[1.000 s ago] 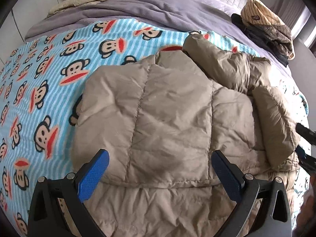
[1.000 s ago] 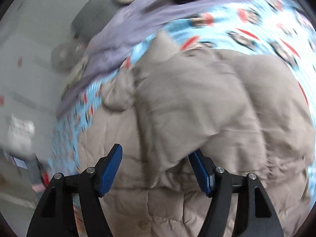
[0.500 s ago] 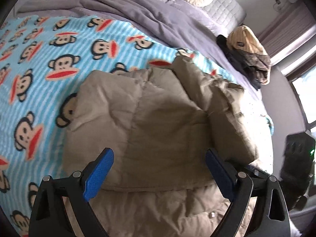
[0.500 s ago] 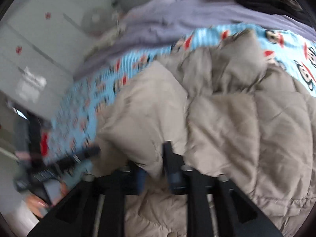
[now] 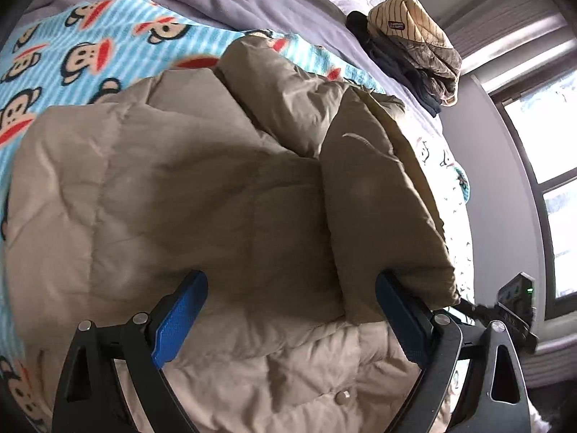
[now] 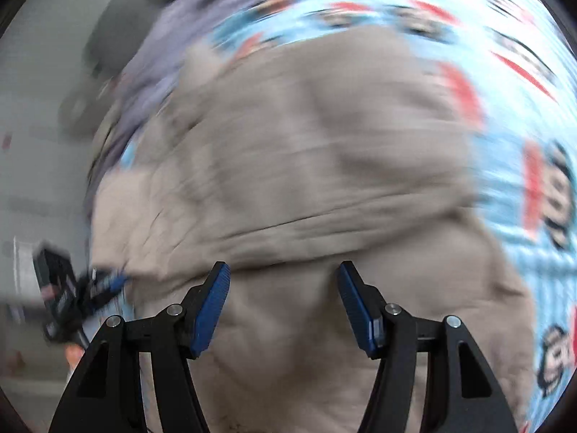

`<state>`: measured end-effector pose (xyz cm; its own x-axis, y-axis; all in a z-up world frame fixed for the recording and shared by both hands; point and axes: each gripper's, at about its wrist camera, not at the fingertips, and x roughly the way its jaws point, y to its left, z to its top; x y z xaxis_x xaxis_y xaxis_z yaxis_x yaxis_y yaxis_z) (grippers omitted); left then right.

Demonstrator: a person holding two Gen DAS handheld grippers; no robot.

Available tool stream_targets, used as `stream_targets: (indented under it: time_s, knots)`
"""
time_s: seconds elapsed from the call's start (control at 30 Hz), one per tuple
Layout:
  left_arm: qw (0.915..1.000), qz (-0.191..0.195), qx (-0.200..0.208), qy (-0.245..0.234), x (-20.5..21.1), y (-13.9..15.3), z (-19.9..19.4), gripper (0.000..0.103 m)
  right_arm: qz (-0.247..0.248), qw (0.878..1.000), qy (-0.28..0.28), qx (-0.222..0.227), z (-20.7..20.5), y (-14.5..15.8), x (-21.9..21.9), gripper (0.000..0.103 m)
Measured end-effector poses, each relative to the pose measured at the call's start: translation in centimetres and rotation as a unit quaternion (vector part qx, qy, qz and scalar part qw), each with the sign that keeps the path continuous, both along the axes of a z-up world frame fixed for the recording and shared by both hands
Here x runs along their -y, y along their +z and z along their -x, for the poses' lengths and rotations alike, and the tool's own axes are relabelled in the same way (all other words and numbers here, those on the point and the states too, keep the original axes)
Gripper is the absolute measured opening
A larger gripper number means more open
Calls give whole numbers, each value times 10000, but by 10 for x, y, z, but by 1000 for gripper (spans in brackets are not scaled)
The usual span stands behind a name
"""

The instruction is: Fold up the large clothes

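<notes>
The left gripper [image 5: 290,315] is held with jaws wide apart over the folded jacket [image 5: 202,195]; the right gripper's [image 6: 283,305] jaws are opening, nothing clamped. The jacket is spread on the blanket [image 5: 83,47]; beyond, clothes [image 5: 414,50] are piled.

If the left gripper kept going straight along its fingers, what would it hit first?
Most likely the folded beige puffer jacket: the left gripper points down at it with open jaws straddling the folded edge. Nothing stands between them; how much gap remains is unclear.
</notes>
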<state>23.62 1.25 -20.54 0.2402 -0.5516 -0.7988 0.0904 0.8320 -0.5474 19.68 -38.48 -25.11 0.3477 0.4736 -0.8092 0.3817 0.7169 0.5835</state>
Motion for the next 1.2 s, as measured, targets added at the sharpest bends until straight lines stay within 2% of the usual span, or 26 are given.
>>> stream_targets:
  time_s: [0.13, 0.2, 0.27, 0.37, 0.43, 0.57, 0.63, 0.73, 0.77, 0.8, 0.83, 0.87, 0.9, 0.93, 1.1, 1.2]
  knots:
    - [9991, 306, 265, 125, -13, 22, 5, 95, -594, 9950, -792, 90, -1, -15, 37, 66]
    - [9987, 409, 250, 160, -20, 24, 5, 95, -624, 9945, -830, 119, -9, -19, 35, 66]
    - [9987, 481, 55, 143, -20, 15, 2, 95, -631, 9949, -787, 95, -13, -23, 36, 66]
    - [9990, 424, -160, 41, -9, -1, -3, 95, -662, 9949, -752, 90, -23, -30, 26, 66]
    - [9975, 666, -239, -17, -4, -2, -1, 95, -643, 9952, -737, 92, -22, -30, 21, 66]
    - [9900, 1407, 6, 121, -18, 18, 8, 95, -667, 9949, -758, 76, -20, -30, 27, 66]
    - [9889, 1480, -2, 105, -23, 21, 6, 95, -721, 9942, -791, 87, -7, -29, 36, 66]
    - [9870, 1592, -225, -9, -20, 11, -4, 95, -742, 9939, -811, 69, -2, -32, 38, 66]
    - [9878, 1535, -252, -22, -17, 7, -6, 95, -743, 9939, -812, 65, -2, -33, 38, 66]
    - [9913, 1285, -298, -12, -11, 0, -9, 95, -733, 9940, -805, 73, 0, -33, 39, 66]
    - [9944, 992, -355, -16, -4, -7, -11, 91, -717, 9942, -793, 81, 1, -33, 39, 66]
    - [9959, 825, -362, -19, -1, -12, -13, 77, -709, 9943, -786, 80, 1, -33, 39, 66]
    - [9971, 664, -371, -96, 4, -14, -13, 28, -716, 9942, -794, 77, 1, -32, 39, 66]
    - [9972, 582, -434, -163, 6, -15, -13, 10, -717, 9942, -798, 75, 2, -32, 39, 66]
    - [9994, 281, 219, -4, -15, 11, 7, 10, -581, 9960, -666, 159, -4, -22, 36, 66]
    - [9999, -76, -19, 70, -28, -9, 8, 10, -456, 9973, -537, 190, -11, -22, 30, 66]
